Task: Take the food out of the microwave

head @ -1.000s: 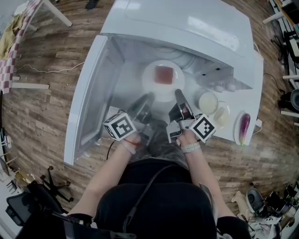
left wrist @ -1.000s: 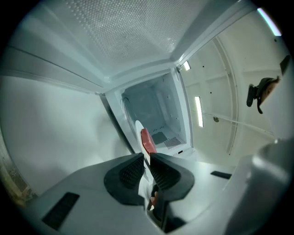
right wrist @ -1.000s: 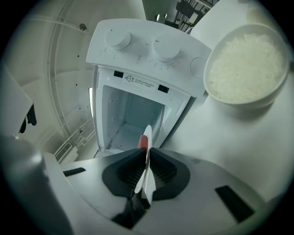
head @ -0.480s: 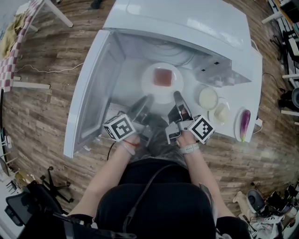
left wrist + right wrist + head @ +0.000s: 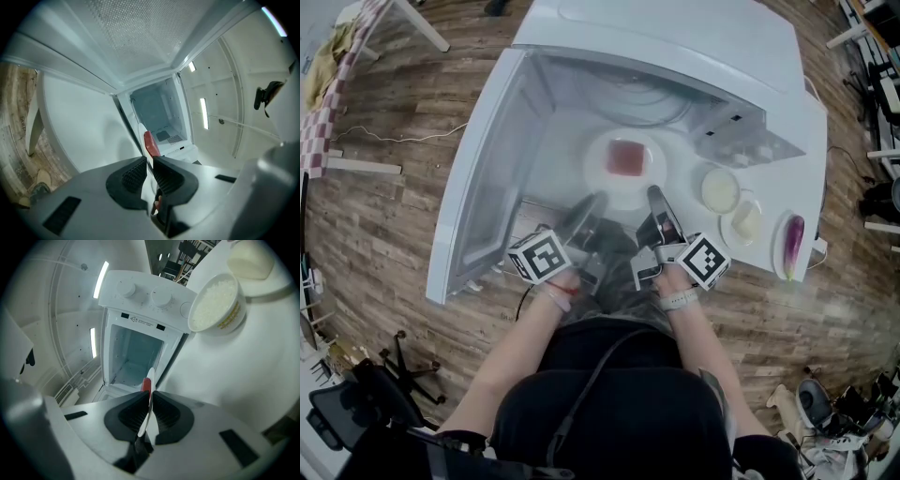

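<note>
You hold the white plate [image 5: 623, 192] by its near rim with both grippers, one at each side. Your left gripper [image 5: 149, 165] has its jaws pinched together on the thin edge of the plate. Your right gripper [image 5: 151, 401] is clamped on the same rim, and the white edge runs up between its ribbed pads. The reddish slab of food [image 5: 625, 157] lies in the middle of the plate. The plate is out in front of the microwave [image 5: 675, 42], whose door [image 5: 487, 178] stands wide open to your left. Both gripper views look past the plate's edge into the cavity [image 5: 133, 357] beyond it. The head view does not make plain whether the plate rests on the white table [image 5: 783, 183] or hangs just above it. To your right on the table stand a bowl of rice [image 5: 719, 190], a small dish [image 5: 744, 223] just beside it, and an eggplant [image 5: 790, 246] near the table's edge.
</note>
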Demonstrator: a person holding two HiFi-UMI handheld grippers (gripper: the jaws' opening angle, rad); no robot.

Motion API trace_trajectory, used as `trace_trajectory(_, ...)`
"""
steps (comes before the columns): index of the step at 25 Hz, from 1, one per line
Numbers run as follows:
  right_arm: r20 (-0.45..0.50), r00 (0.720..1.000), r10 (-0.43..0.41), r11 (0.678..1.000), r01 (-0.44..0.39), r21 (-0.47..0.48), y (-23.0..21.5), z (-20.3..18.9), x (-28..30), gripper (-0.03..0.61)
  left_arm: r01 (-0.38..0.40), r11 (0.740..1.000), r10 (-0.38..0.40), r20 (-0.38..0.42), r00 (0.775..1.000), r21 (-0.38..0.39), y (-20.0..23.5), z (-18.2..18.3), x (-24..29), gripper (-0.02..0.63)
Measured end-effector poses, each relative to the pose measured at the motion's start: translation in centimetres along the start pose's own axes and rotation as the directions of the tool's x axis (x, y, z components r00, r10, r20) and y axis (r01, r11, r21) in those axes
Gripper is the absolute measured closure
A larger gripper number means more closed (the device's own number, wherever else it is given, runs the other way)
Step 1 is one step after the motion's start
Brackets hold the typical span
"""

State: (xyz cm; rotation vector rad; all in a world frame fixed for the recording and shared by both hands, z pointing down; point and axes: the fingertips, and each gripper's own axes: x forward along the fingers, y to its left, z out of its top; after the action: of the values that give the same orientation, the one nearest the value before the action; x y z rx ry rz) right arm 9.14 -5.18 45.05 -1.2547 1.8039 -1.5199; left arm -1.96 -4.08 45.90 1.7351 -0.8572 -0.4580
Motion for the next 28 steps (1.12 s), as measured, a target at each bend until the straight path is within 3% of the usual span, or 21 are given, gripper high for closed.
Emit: trace_trajectory(28, -0.053, 0.998, -0.024, 1.000, 0.024, -0.005, -1.9, -4.0, -2.9, 0.537, -0.035, 0.999, 0.035, -0.015, 0.999, -0.013, 1.7, -3.1, -3.9, 0.569)
